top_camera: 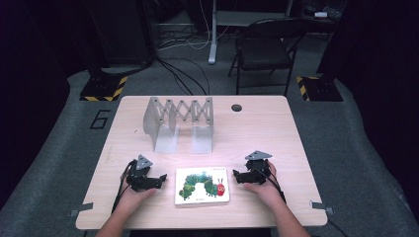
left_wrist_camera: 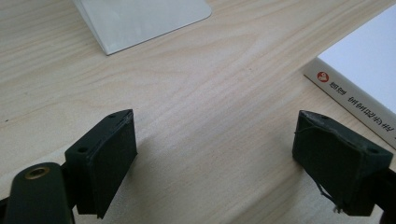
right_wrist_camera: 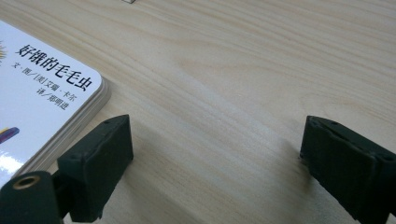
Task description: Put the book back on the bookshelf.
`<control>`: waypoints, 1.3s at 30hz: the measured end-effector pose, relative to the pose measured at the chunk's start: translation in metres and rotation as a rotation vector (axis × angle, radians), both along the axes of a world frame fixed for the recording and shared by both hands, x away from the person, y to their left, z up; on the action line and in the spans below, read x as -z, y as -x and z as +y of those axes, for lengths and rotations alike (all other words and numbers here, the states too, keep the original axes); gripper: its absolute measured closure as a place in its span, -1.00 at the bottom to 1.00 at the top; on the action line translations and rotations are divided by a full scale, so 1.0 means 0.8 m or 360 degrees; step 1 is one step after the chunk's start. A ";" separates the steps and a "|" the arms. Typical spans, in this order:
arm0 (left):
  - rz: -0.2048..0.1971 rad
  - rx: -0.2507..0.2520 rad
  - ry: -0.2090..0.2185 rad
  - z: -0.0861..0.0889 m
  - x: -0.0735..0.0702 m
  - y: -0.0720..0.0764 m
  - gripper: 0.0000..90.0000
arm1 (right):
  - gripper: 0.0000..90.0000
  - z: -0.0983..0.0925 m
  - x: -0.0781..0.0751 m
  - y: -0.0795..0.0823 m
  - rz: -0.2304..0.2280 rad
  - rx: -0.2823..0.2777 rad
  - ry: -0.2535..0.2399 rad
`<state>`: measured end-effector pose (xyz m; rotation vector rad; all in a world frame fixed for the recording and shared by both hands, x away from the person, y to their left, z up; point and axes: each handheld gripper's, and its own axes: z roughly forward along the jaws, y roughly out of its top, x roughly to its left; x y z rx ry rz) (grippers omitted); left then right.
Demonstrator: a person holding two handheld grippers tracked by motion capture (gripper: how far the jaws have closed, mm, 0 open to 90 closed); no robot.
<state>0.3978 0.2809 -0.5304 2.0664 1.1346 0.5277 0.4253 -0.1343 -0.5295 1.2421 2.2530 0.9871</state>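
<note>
A white board book (top_camera: 202, 185) with a green caterpillar on its cover lies flat near the table's front edge, between my two hands. My left gripper (top_camera: 161, 178) rests on the table just left of the book, open, with bare wood between its fingers (left_wrist_camera: 108, 158). The book's spine (left_wrist_camera: 355, 100) shows at the right of the left gripper view. On the book's right side my right gripper (top_camera: 236, 176) is open too, nothing between its pads (right_wrist_camera: 100, 161). The book's rounded corner (right_wrist_camera: 51, 98) lies beside its left jaw.
A grey metal accordion-style book rack (top_camera: 179, 121) stands behind the book at mid-table; its base plate (left_wrist_camera: 140, 21) shows ahead of the left gripper. A round cable hole (top_camera: 236, 107) sits at the back. A folding chair (top_camera: 264, 49) stands beyond the table.
</note>
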 end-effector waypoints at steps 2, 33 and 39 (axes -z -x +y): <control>0.0020 0.0002 -0.0001 0.000 -0.001 0.000 -0.70 | -0.80 0.000 0.000 0.000 0.0000 0.0000 0.0001; 0.0184 -0.0002 0.0043 -0.003 -0.024 0.014 -0.26 | -0.10 0.003 -0.032 0.006 0.0165 0.0005 0.0040; 0.0184 0.0039 0.0028 -0.011 -0.028 0.022 -0.25 | -0.06 0.007 -0.035 0.008 0.0175 0.0002 0.0022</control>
